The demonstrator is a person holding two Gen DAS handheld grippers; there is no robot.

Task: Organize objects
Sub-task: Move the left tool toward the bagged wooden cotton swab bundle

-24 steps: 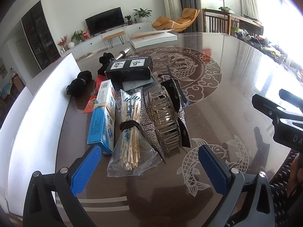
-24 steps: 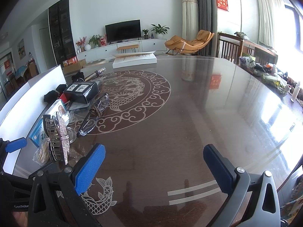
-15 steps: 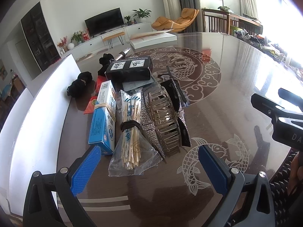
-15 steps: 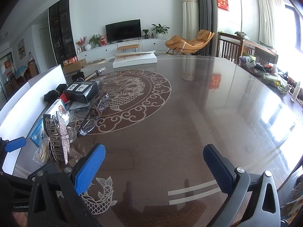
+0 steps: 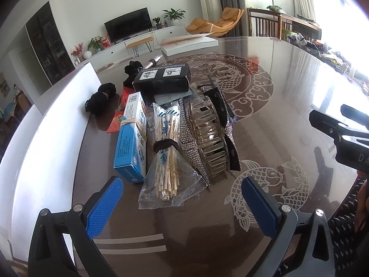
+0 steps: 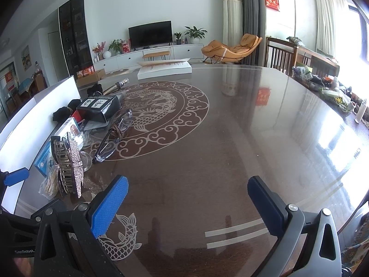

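A pile of small things lies on the dark glossy table (image 5: 288, 97). In the left wrist view a clear bag of wooden sticks (image 5: 167, 161) lies nearest, between a blue and white box (image 5: 132, 138) and a large rhinestone hair claw (image 5: 207, 138). Behind them are a black box (image 5: 163, 79) and black hair ties (image 5: 100, 99). My left gripper (image 5: 182, 204) hovers open just short of the bag, nothing between its pads. My right gripper (image 6: 188, 204) is open over bare table, with the hair claw (image 6: 68, 164) and clear glasses (image 6: 113, 136) to its left.
A white board (image 5: 46, 138) runs along the table's left side. A flat white box (image 6: 165, 69) lies at the far edge. Clutter lines the right edge (image 6: 332, 90). The right gripper's body (image 5: 341, 136) shows at the right of the left wrist view.
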